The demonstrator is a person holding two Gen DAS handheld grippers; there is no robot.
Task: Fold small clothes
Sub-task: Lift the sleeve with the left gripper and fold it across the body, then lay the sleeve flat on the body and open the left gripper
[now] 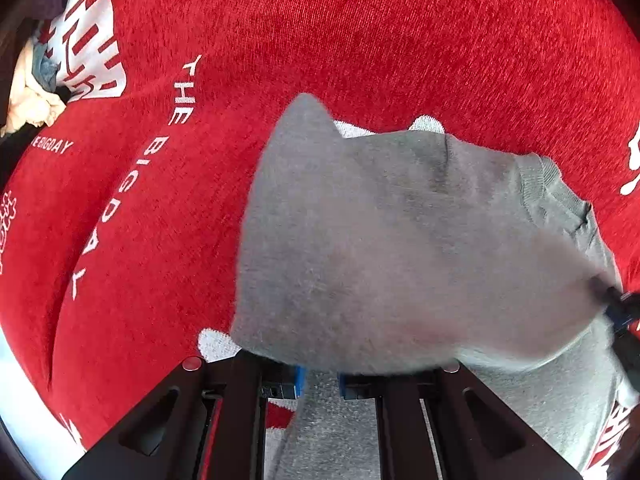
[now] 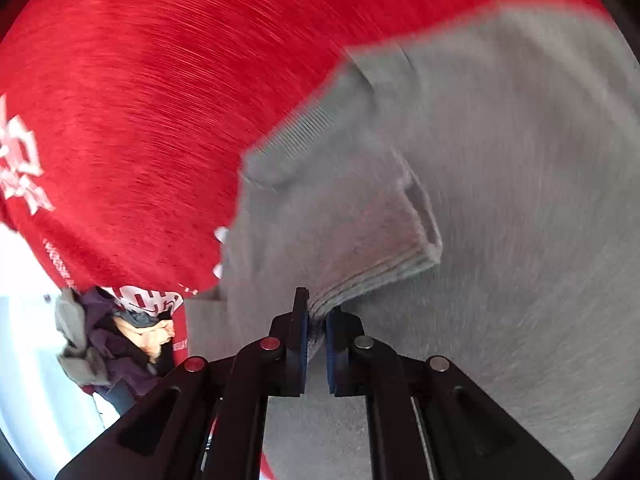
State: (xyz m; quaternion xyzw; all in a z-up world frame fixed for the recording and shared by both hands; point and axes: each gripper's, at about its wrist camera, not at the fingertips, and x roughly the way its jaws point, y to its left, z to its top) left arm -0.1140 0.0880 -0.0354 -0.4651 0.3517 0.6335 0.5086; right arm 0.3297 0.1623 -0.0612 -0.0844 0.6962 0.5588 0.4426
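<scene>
- Your left tool (image 1: 320,376) is clenched on the near edge of the grey garment (image 1: 400,240), so the cloth drapes over its tips and hides them. That suits lifting an edge to carry it across for a fold.
- Your right tool (image 2: 317,332) is clamped on a bunched grey hem, several stacked layers pinched between its blue pads (image 2: 330,354). With both edges held, the fabric stays taut between your hands.
- The garment lies on the red cloth (image 1: 360,40), which covers the bench. Its ribbed collar (image 1: 556,184) is at the far right, near the other tool's tip.
- White lettering on the red cloth, left of the garment, reads "THE BIG DAY", with a smaller "BIGDAY" further left. The larger block letters are cut off and unreadable.
- A pile of other clothes (image 2: 108,344) waits off the red cloth's edge, well apart from the garment.
</scene>
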